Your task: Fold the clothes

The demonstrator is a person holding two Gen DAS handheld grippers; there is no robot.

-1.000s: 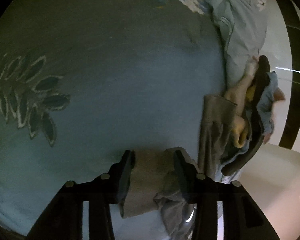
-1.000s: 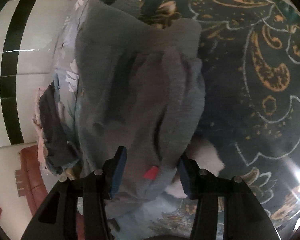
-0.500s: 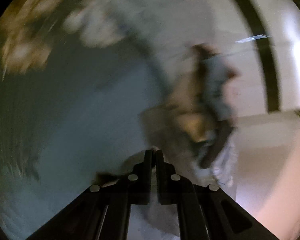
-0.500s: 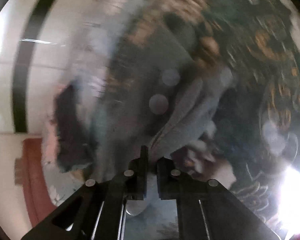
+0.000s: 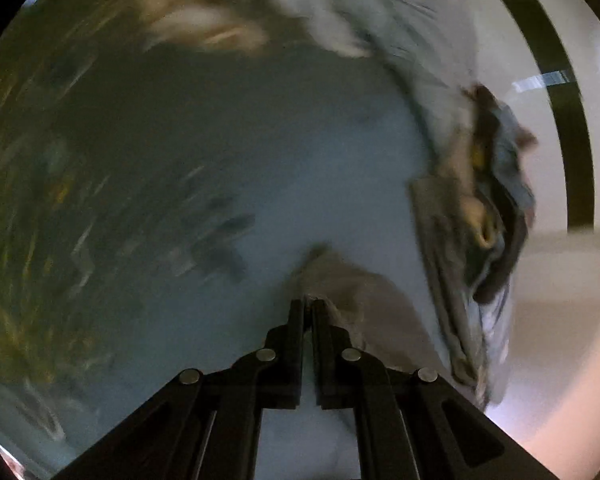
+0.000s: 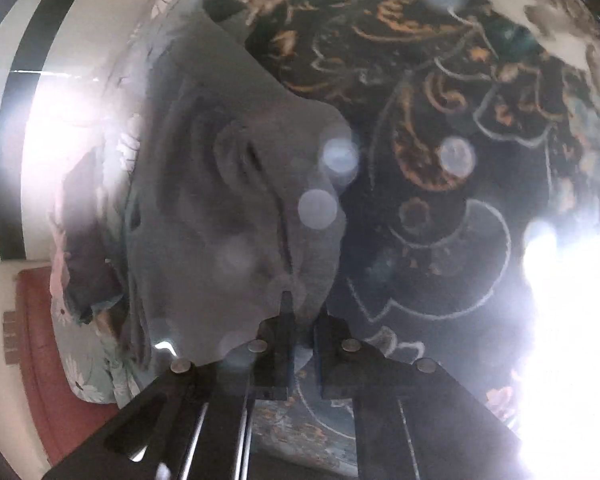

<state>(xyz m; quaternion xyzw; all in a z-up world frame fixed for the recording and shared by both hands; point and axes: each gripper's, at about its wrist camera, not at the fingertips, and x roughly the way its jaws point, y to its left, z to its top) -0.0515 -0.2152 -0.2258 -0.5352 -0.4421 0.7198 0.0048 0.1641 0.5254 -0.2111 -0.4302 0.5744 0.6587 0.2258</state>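
Patterned bedspread (image 6: pixel 480 200) lies open beyond the grey garment (image 6: pixel 228 200), pinched by left gripper (image 5: pixel 309 308) and right gripper (image 6: pixel 302 316).

A grey garment (image 6: pixel 228 200) is lying rumpled across the patterned bed, one edge lifting off it, creases running along its length; a heap of folded clothes (image 5: pixel 488 216) is sitting at the bed's edge.

no readable text, labels or numbers

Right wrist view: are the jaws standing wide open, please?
No, the right gripper has its jaws nearly together, pinching the edge of the grey garment.
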